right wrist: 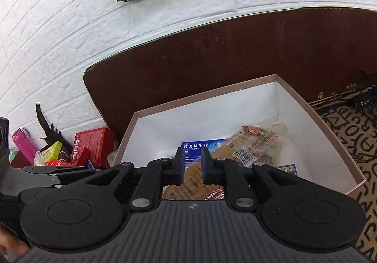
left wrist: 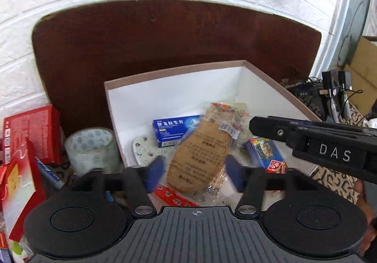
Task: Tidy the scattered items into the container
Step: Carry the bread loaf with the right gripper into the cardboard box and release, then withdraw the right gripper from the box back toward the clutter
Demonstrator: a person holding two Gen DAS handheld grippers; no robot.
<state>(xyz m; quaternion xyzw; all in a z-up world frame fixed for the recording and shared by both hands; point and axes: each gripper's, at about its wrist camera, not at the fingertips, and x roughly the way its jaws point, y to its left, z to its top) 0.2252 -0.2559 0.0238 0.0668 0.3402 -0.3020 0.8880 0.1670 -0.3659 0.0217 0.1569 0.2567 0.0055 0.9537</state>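
Brown tabletop w/ box (left wrist: pixel 278 79); snack packet (left wrist: pixel 202 149) inside, lengthwise toward far-right corner.

Both units I operate share one build: a ribbed grey housing, two round black discs, black linkage bars on silver pivot screws. The left gripper (left wrist: pixel 195 172) and right gripper (right wrist: pixel 192 164) carry blue-padded fingers (right wrist: pixel 204 165). White "DAS" lettering marks the right unit's black side.

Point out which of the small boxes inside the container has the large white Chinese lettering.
The blue medicine box beside the brown snack packet; the other blue box, at the right, shows a picture instead.
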